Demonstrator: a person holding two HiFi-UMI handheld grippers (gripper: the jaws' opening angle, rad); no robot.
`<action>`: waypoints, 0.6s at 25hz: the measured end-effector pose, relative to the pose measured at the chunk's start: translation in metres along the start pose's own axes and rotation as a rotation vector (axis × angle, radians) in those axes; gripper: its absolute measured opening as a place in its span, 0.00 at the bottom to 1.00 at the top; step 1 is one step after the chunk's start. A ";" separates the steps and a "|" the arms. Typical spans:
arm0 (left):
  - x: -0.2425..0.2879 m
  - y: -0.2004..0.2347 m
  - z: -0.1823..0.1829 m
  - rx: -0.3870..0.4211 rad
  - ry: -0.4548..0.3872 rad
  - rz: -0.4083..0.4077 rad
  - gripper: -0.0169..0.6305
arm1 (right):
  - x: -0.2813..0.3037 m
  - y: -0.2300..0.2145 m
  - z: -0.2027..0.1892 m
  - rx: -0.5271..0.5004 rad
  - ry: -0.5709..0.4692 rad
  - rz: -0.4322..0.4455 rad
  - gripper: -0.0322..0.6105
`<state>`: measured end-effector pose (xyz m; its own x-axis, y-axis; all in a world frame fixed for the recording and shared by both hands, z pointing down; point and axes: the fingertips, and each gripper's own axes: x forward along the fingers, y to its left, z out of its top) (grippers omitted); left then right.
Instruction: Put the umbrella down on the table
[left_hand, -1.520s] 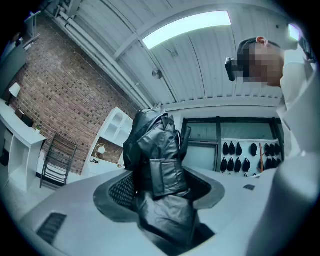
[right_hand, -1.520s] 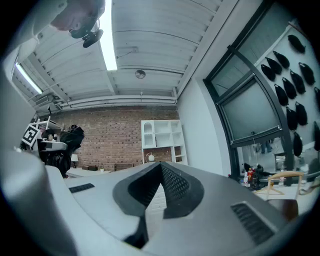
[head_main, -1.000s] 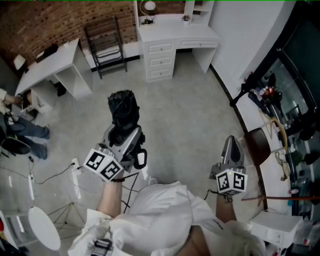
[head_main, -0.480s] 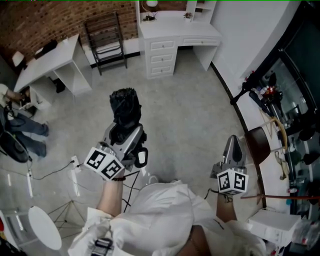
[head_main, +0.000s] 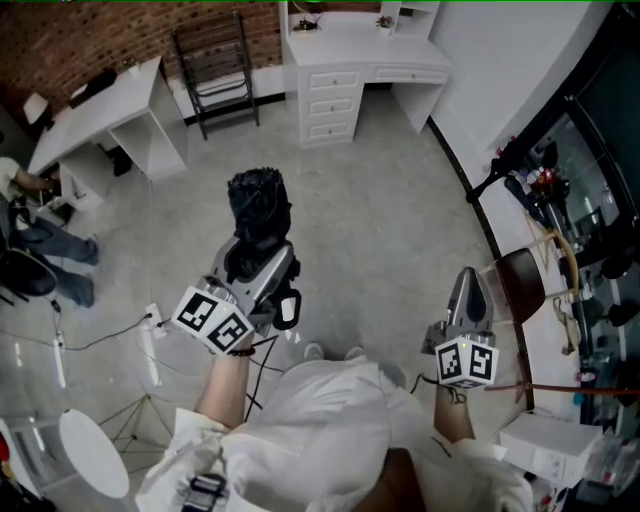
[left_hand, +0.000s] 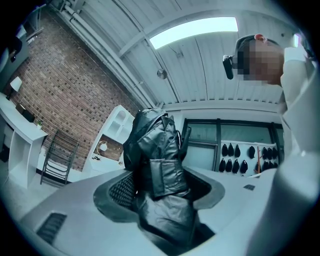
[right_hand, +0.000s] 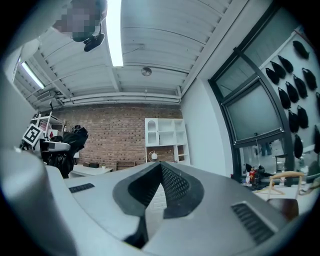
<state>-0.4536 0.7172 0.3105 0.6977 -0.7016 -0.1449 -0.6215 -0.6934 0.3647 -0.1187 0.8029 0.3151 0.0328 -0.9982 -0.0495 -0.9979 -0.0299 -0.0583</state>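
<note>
A folded black umbrella (head_main: 258, 205) stands out ahead of my left gripper (head_main: 258, 262), which is shut on its lower part above the floor. In the left gripper view the bundled black fabric (left_hand: 157, 160) fills the gap between the jaws of the left gripper (left_hand: 160, 186). My right gripper (head_main: 468, 290) hangs at the right, shut and empty; its pads meet at the tip in the right gripper view (right_hand: 161, 172). From there the umbrella (right_hand: 70, 142) shows at the far left.
A white desk (head_main: 100, 110) stands at the back left and a white dresser desk (head_main: 350, 55) at the back, with a dark folding chair (head_main: 215, 75) between them. A cluttered counter (head_main: 545, 330) runs along the right. A person's legs (head_main: 45, 255) show at the left.
The head view has shifted a little, so the room sits lower in the frame. Both grippers have kept still, the left one holding the umbrella as before.
</note>
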 end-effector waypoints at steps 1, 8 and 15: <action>0.000 0.000 0.001 -0.002 -0.002 0.002 0.48 | 0.001 0.000 0.000 0.000 0.003 0.003 0.08; 0.001 -0.001 0.002 -0.008 -0.021 0.020 0.48 | 0.012 -0.004 0.007 -0.014 0.000 0.024 0.08; 0.001 0.006 -0.005 -0.015 -0.024 0.034 0.48 | 0.021 0.000 0.000 -0.013 -0.002 0.047 0.08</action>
<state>-0.4547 0.7128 0.3167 0.6678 -0.7282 -0.1540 -0.6389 -0.6670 0.3833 -0.1185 0.7820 0.3145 -0.0144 -0.9984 -0.0540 -0.9989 0.0168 -0.0431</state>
